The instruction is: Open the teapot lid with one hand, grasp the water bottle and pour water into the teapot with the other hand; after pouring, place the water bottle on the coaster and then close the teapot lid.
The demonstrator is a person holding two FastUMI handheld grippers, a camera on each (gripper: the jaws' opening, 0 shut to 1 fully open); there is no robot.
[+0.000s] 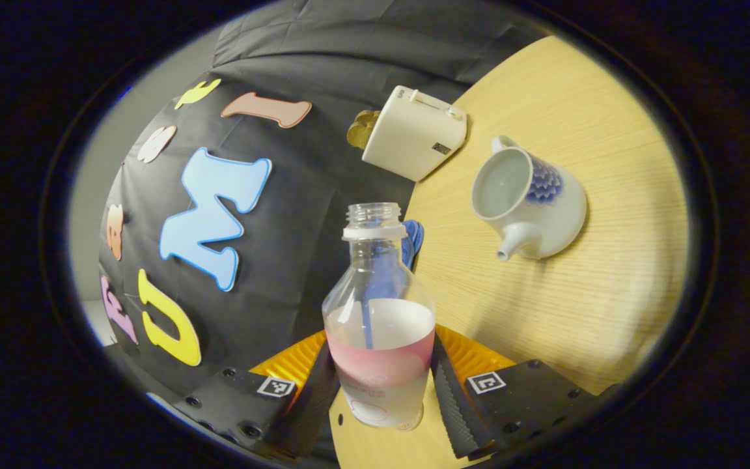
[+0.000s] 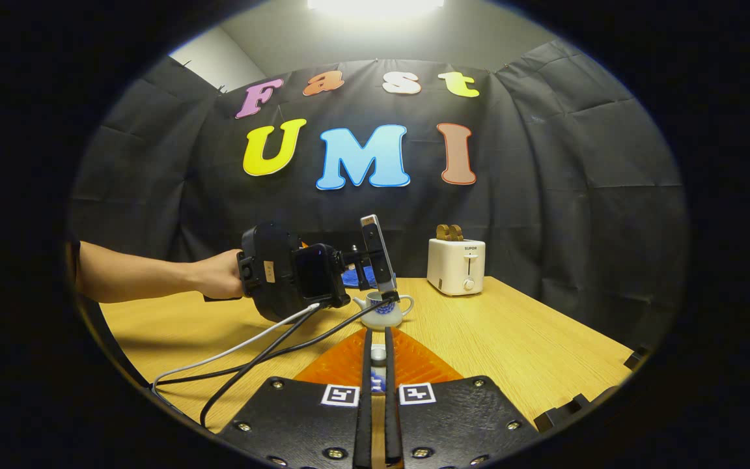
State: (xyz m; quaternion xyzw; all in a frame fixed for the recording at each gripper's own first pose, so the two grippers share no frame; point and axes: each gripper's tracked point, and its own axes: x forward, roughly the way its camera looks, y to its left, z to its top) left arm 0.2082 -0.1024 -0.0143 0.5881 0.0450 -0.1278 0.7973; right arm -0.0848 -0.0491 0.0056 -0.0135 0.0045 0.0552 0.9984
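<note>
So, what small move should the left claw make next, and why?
Probably carry the water bottle over the teapot: the left claw grips it uncapped, the teapot stands open, and the bottle's mouth is apart from it.

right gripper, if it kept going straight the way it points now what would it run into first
Probably the teapot, which sits straight ahead of the right gripper on the table. The left gripper and its cables hang just left of that line and nearer, so depth is unclear. The tongs pinch the lid.

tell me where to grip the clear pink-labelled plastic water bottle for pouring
Clear plastic water bottle: take the labelled lower body from the side, a finger on each flank, as the left gripper has it. Round straight wall there; uncapped neck stays free.
</note>
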